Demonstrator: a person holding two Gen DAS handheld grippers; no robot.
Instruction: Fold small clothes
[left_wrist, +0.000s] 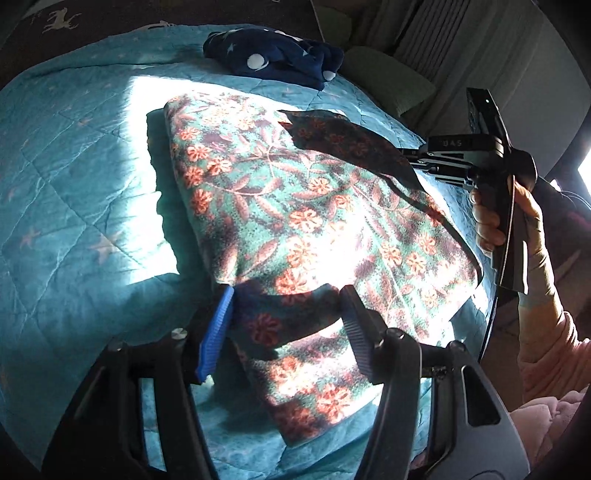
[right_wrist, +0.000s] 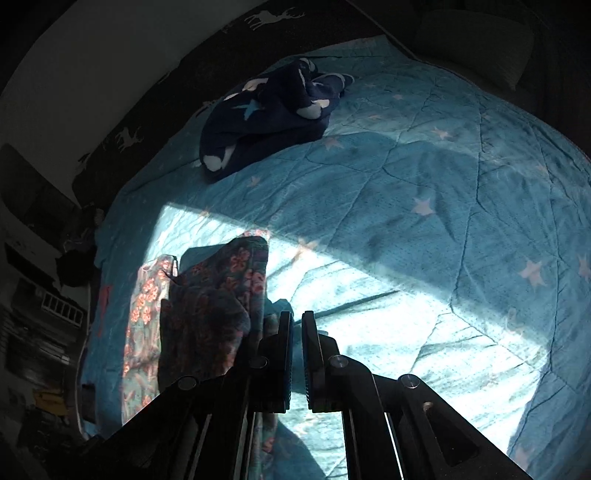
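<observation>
A teal fleece garment (left_wrist: 295, 206) with orange flowers lies spread on a blue star quilt (left_wrist: 74, 184). My left gripper (left_wrist: 288, 291) hangs over its near edge with the jaws apart; a shadowed fold of the cloth sits between the blue pad (left_wrist: 218, 332) and the dark pad. At the right a hand (left_wrist: 491, 221) holds my right gripper (left_wrist: 408, 158), which is shut on a far corner of the garment and keeps a dark flap of it raised. In the right wrist view that gripper (right_wrist: 297, 317) shows only a thin gap, and the floral garment (right_wrist: 207, 306) bunches up against its left finger.
A crumpled navy garment (left_wrist: 273, 55) (right_wrist: 266, 118) with white stars and dots lies farther back on the quilt (right_wrist: 443, 221). A green pillow (left_wrist: 384, 77) sits at the back right. A dark blanket with white deer (right_wrist: 125, 138) borders the bed's far side.
</observation>
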